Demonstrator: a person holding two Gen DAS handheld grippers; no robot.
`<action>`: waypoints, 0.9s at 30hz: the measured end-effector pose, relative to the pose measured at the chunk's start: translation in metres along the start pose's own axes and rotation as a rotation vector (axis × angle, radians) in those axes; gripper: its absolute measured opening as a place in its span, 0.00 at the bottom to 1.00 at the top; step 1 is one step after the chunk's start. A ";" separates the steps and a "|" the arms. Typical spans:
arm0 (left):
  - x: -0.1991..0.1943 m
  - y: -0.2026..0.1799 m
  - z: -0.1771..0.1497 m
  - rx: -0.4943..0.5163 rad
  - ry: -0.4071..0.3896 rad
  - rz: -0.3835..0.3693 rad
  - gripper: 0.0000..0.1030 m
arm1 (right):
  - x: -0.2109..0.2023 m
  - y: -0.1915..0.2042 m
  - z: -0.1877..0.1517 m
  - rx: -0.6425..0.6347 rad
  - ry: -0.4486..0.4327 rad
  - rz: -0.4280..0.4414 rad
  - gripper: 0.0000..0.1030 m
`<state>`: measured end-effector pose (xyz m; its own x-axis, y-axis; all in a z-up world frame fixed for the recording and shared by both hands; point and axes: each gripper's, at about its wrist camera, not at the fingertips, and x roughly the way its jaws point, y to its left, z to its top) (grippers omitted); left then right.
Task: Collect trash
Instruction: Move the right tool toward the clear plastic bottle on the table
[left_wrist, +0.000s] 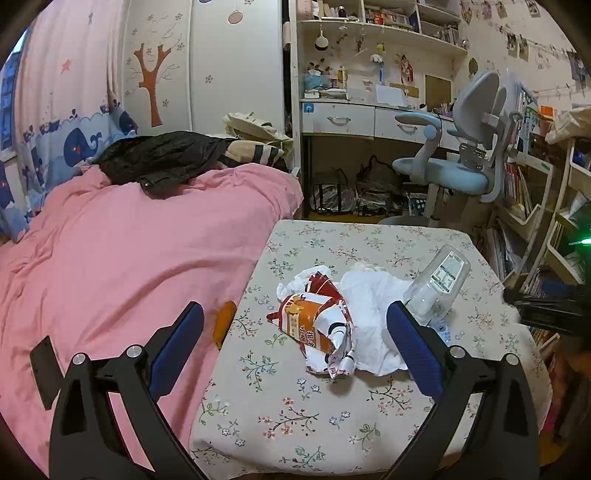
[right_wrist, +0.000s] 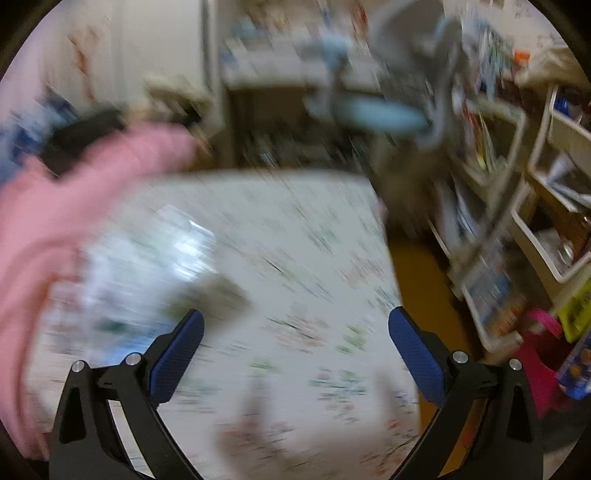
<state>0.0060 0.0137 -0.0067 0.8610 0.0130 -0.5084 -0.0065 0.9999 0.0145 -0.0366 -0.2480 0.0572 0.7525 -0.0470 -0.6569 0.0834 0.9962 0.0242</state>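
1. Left gripper (left_wrist: 295, 343) spread wide, grasping nothing, low in the frame over the floral table (left_wrist: 369, 236)
2. Crumpled snack wrapper (left_wrist: 317, 328), white tissue (left_wrist: 373, 295) and clear bottle (left_wrist: 439, 284) lie touching at centre
3. Right gripper (right_wrist: 295, 345) likewise released and empty; that view is blurred

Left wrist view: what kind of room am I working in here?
Most likely a child's bedroom: a bed with a pink duvet, a white study desk with cluttered shelves, and a light-blue ergonomic desk chair.
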 end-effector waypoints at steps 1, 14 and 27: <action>-0.002 -0.001 -0.003 0.001 -0.006 0.001 0.93 | -0.010 0.007 -0.001 -0.008 -0.028 0.035 0.93; -0.005 -0.005 -0.003 0.019 -0.025 0.022 0.93 | -0.058 0.045 -0.015 -0.094 -0.203 0.159 0.93; 0.002 -0.003 -0.004 0.014 -0.018 0.025 0.93 | -0.055 0.052 -0.017 -0.088 -0.225 0.161 0.93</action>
<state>0.0053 0.0104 -0.0113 0.8698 0.0378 -0.4920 -0.0214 0.9990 0.0388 -0.0848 -0.1928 0.0814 0.8781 0.1072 -0.4664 -0.0988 0.9942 0.0425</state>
